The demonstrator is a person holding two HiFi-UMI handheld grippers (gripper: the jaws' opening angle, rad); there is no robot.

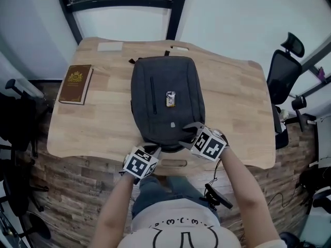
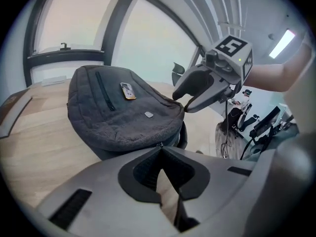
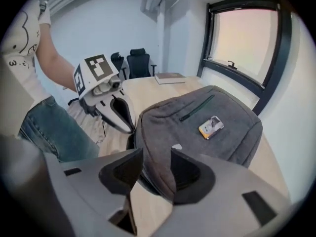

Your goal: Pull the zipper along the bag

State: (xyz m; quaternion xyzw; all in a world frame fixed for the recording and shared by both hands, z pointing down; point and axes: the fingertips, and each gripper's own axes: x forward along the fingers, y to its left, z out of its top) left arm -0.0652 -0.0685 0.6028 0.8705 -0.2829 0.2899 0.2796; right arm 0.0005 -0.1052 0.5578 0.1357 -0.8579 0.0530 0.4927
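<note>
The bag (image 1: 168, 99) lies ahead, its near end between the spread jaws of the right gripper (image 3: 157, 154); the left gripper (image 2: 160, 149) is pressed together, perhaps on the zipper pull (image 2: 159, 144); unbraced, fabric could bunch and the pull be lost

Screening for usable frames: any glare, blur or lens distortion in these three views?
Head view: even light, backpack sharp. Left gripper view: strong fisheye bending, window washed out, ceiling lamp glaring. Right gripper view: same bending, window overexposed, backpack crisp.

One grey bag (image 1: 167, 99), one book (image 1: 76, 83), one wooden table (image 1: 235, 105), two claws (image 1: 156, 150) (image 1: 187, 135).
</note>
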